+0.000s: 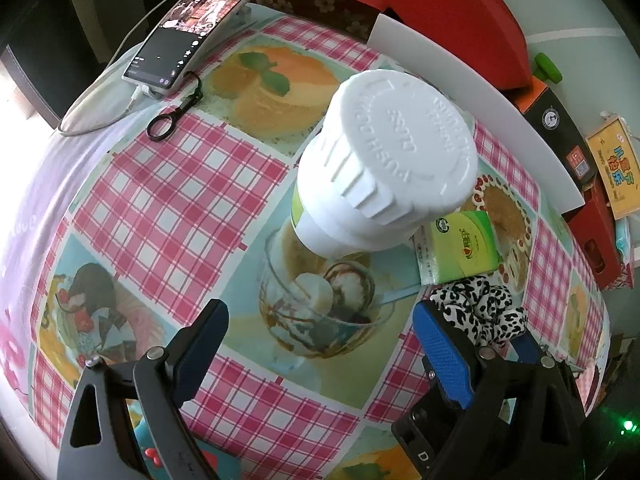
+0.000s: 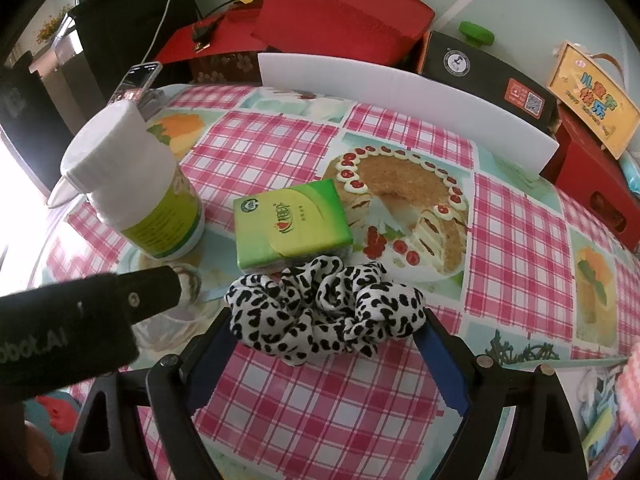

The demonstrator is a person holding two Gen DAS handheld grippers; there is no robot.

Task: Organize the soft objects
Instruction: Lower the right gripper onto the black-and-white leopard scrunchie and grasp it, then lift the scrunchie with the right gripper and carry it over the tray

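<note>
A black-and-white spotted fabric scrunchie (image 2: 326, 310) lies on the checked tablecloth, just in front of a green tissue pack (image 2: 290, 224). My right gripper (image 2: 326, 340) is open with its blue-padded fingers on either side of the scrunchie's near edge. The scrunchie (image 1: 480, 310) and tissue pack (image 1: 460, 248) also show in the left wrist view, at the right. My left gripper (image 1: 320, 328) is open and empty, hovering just short of a white-capped bottle (image 1: 384, 160). The bottle (image 2: 136, 184) stands left of the tissue pack.
A phone (image 1: 196, 28) on a cable and a black key ring (image 1: 172, 116) lie at the far left. A white board (image 2: 404, 104) stands along the table's back edge, with red boxes (image 2: 340, 16) and cartons (image 2: 488, 76) behind it.
</note>
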